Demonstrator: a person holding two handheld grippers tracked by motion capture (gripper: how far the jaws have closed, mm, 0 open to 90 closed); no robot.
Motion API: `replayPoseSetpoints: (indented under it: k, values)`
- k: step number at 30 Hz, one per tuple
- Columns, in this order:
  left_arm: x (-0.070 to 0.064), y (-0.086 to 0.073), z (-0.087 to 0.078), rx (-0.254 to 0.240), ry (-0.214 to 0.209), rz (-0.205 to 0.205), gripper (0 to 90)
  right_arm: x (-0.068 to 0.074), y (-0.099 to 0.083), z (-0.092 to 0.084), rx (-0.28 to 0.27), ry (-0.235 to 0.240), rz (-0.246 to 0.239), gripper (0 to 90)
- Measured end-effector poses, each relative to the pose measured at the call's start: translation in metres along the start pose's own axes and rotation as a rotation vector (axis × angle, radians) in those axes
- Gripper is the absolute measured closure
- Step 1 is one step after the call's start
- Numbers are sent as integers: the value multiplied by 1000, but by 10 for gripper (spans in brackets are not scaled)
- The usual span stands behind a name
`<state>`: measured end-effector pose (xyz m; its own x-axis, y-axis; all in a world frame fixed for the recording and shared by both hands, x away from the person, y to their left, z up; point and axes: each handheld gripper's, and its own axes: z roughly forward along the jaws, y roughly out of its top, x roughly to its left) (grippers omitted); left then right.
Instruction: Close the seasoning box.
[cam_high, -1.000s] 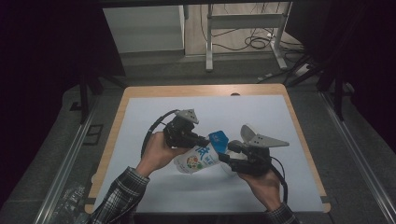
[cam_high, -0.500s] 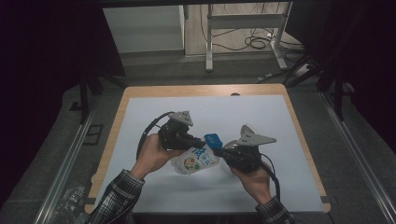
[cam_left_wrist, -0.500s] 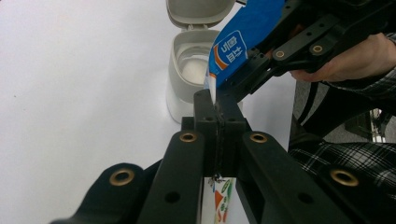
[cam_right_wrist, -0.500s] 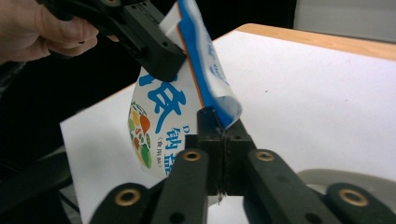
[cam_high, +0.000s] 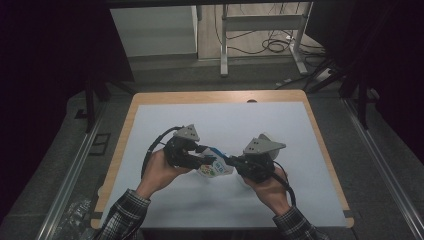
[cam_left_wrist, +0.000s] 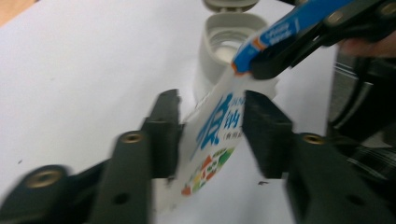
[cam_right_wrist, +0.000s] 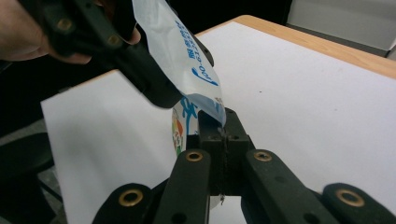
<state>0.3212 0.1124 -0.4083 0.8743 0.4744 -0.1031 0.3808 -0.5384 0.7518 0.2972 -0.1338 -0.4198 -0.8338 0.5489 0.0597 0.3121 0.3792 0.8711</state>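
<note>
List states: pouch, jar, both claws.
pouch: off the table, top edge pinched, hanging between the left claw's parted jaws.
jar: upright on the table, flip lid open.
left claw: jaws have just been opening; open, pads apart on either side of the pouch.
right claw: shut on the pouch's top edge.

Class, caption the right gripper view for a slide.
Right claw shut on pouch corner above white table.
</note>
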Motion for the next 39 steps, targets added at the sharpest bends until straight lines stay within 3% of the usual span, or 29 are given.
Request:
replayPoseSetpoints:
  k: [3,4,7,10,13,19,23,26,28,35,39]
  values:
    - [1,-8,2,-7,43,-23,425,-1,3,1,13,-6,-8,894]
    - [3,-12,3,-8,54,-38,342,-1,5,1,21,-12,-10,893]
    - [7,-25,4,-7,98,-72,234,-3,10,3,41,-23,-24,894]
    - [9,-37,6,-1,116,-103,197,-5,13,4,54,-25,-30,894]
    - [10,-50,9,15,154,-126,101,-5,18,7,75,-30,-39,894]
    - [6,-76,15,33,191,-160,56,-8,30,17,105,-31,-51,893]
    - [5,-96,20,74,203,-159,49,-10,40,26,133,-34,-62,893]
    - [6,-111,23,84,213,-184,43,-11,46,33,143,-32,-66,894]
    - [5,-119,24,100,238,-179,36,-11,50,38,154,-33,-71,893]
    - [3,-134,31,131,304,-174,17,-12,61,55,190,-42,-89,894]
    - [4,-139,36,142,304,-187,15,-13,65,66,222,-46,-91,894]
